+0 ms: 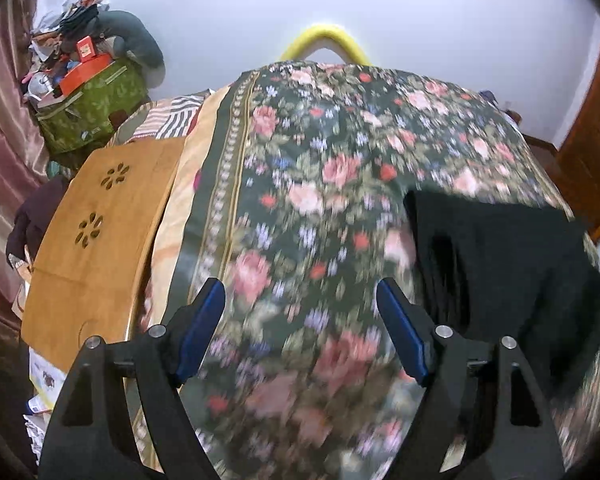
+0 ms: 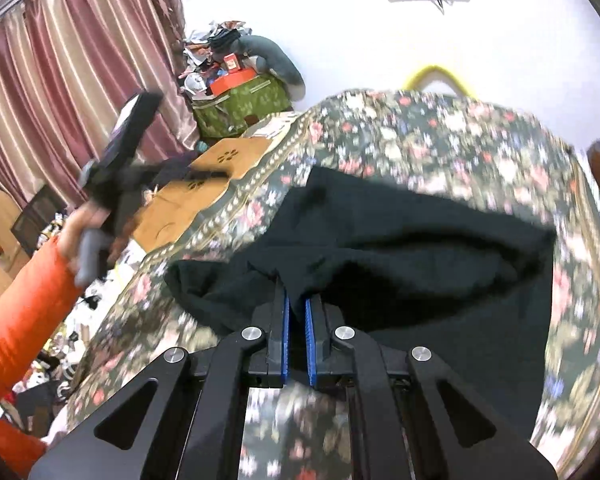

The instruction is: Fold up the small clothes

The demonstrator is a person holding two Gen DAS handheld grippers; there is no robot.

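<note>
One dark garment (image 2: 400, 248) on the bed, and it's the only piece of clothing in play right now. It lies on the floral bedspread (image 1: 300, 184), toward the right side in the left wrist view, bunched and partly lifted at its near edge.

The right gripper (image 2: 297, 312) has its two blue pads (image 2: 286, 336) pressed nearly together, pinching a fold of that dark garment's near edge; the cloth rises into the jaws and hangs slack behind them, forming a loose pocket.

Over to the left gripper (image 1: 300, 308): two fingers spread wide, nothing between them, just blurred bedspread below. The dark garment sits just beside its right finger (image 1: 400, 332), and whether the two touch is hard to tell through the blur. From the right wrist view that same gripper shows at the left edge, blurred, gripped by one hand (image 2: 86, 220) coming out of an orange sleeve (image 2: 24, 304).

Around the bed: one wooden board (image 1: 96, 240) with two flower-shaped cutouts lying along the bedspread's left edge, one green bag (image 1: 88, 108) heaped with clutter against the wall, one yellow curved tube (image 1: 326, 42) peeking up behind the bed, and pink striped curtains (image 2: 60, 80) at the left.
</note>
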